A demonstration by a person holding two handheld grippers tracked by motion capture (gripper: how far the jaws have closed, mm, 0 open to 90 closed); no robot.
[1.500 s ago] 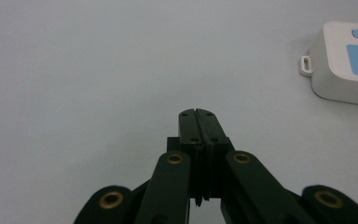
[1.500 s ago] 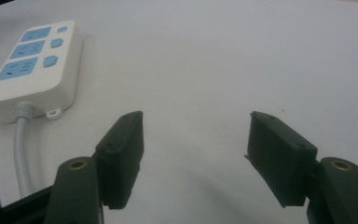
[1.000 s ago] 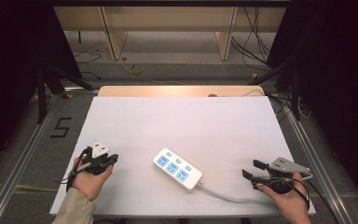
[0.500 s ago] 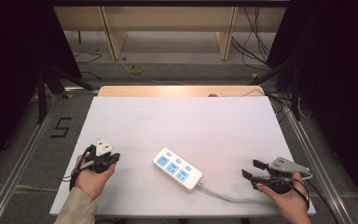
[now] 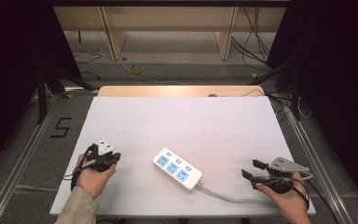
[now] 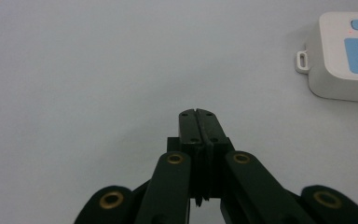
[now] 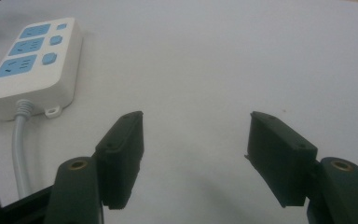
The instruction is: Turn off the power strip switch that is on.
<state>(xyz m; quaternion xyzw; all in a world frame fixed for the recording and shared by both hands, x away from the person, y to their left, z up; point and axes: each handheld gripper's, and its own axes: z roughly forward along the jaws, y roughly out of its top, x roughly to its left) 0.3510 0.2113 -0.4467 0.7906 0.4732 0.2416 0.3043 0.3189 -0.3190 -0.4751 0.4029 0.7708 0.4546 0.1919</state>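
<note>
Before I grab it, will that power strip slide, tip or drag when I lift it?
The power strip lies flat and low on the table, so it probably won't tip or roll. Its smooth plastic shell may slip between the jaws. The cable curves off its end toward the right gripper, so expect it to trail and tug.

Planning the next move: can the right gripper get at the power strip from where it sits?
Probably yes. The right gripper stands open, and bare white table lies between it and the power strip; only the strip's own cable runs nearby.
</note>
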